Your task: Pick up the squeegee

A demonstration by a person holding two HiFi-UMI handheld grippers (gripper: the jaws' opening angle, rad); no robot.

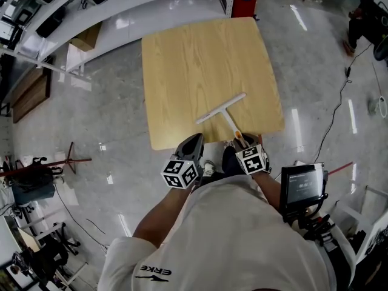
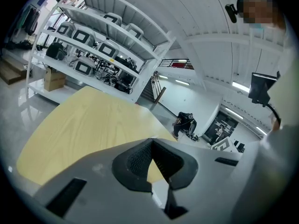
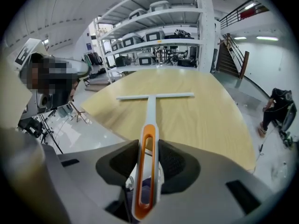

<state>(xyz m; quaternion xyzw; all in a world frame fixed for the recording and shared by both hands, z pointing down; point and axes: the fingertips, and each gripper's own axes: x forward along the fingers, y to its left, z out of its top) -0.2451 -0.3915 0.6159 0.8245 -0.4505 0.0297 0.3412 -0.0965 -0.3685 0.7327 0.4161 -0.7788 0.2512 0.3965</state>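
The squeegee point(image 1: 222, 108) has a white blade and a white handle with an orange looped end. It lies on the wooden table point(image 1: 200, 53) near the front right, handle pointing toward me. My right gripper point(image 1: 237, 143) is shut on the orange handle end; in the right gripper view the handle point(image 3: 148, 139) sits pinched between both pads, and the blade point(image 3: 155, 96) seems to rest on the tabletop point(image 3: 196, 115). My left gripper point(image 1: 193, 142) hovers at the table's near edge, left of the handle. Its jaws point(image 2: 152, 143) meet at the tips with nothing between them.
White shelving point(image 1: 121, 11) with equipment runs along the far left. A screen on a stand point(image 1: 302, 185) is close at my right. Cables point(image 1: 339, 102) trail over the glossy floor, and a person in dark clothes point(image 3: 276, 107) crouches beyond the table.
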